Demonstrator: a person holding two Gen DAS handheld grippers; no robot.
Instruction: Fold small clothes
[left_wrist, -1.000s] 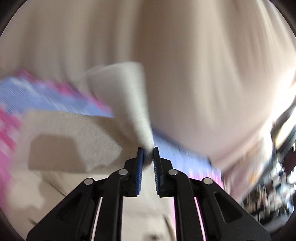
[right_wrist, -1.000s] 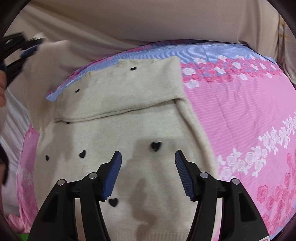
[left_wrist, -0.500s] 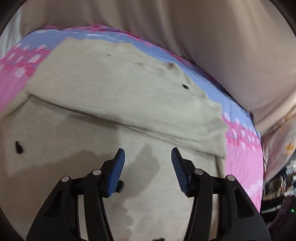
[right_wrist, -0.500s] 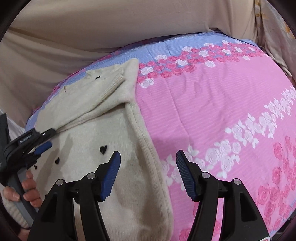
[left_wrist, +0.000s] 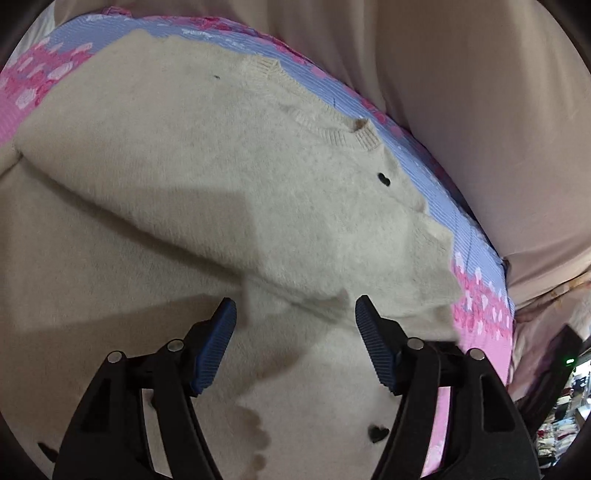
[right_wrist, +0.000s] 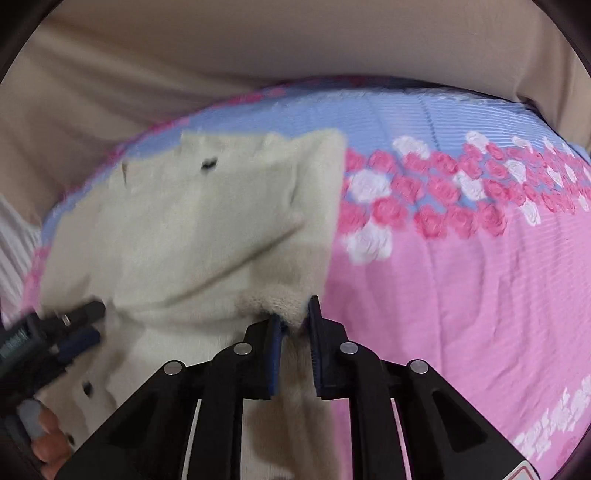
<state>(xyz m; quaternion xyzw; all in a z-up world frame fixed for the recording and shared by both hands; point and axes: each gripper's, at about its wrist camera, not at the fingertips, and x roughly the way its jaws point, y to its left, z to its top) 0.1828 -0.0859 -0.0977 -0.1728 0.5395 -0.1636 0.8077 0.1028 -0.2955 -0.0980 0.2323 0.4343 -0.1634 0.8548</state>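
A cream knit sweater (left_wrist: 207, 166) with small black hearts lies on the pink and blue floral bedsheet (right_wrist: 461, 258), its sleeves folded across the chest. My left gripper (left_wrist: 295, 314) is open and empty, low over the folded sleeve edge near the sweater's left side. My right gripper (right_wrist: 295, 317) is shut on the sweater's right edge (right_wrist: 291, 302), where the fabric bunches between the pads. The left gripper also shows in the right wrist view (right_wrist: 74, 328) at the sweater's far side, held by a hand.
A beige fabric backdrop (right_wrist: 258, 44) rises behind the bed. The bedsheet (left_wrist: 476, 306) ends close to the right of the sweater in the left wrist view, with cluttered shelves (left_wrist: 561, 435) beyond.
My left gripper let go of the sleeve it held and opened, now low over the sweater. My right gripper moved to the sweater's right edge and shut on it.
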